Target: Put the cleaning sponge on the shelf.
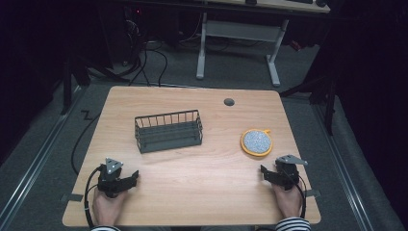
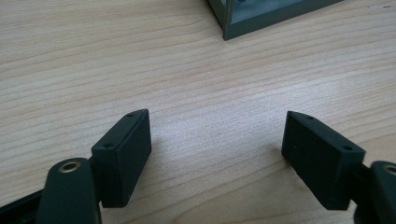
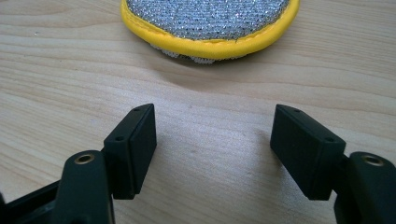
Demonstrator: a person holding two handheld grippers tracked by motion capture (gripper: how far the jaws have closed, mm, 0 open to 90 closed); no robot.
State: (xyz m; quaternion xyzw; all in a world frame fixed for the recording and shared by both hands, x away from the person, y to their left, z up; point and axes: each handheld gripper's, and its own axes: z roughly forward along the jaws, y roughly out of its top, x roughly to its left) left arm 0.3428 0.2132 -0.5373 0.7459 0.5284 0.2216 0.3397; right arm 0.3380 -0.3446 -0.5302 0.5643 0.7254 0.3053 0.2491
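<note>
Scrubber (image 1: pixel 257 142) lies just ahead of the right gripper (image 1: pixel 267 174), far closer than the left gripper (image 1: pixel 133 178), both sets of jaws spread wide and empty on the table (image 1: pixel 202 192)

On your wooden table (image 1: pixel 192 168) you have one dark wire basket (image 1: pixel 168 131), one round yellow-rimmed scouring pad (image 1: pixel 257 142) and one small grey round cap (image 1: pixel 229 102), plus your two grippers, the left gripper (image 1: pixel 129 179) and the right gripper (image 1: pixel 267 172).

Matt wood-grain table (image 1: pixel 192 183); dark wire basket (image 1: pixel 168 131); glittery, yellow-trimmed scrubber (image 3: pixel 210 18).
</note>
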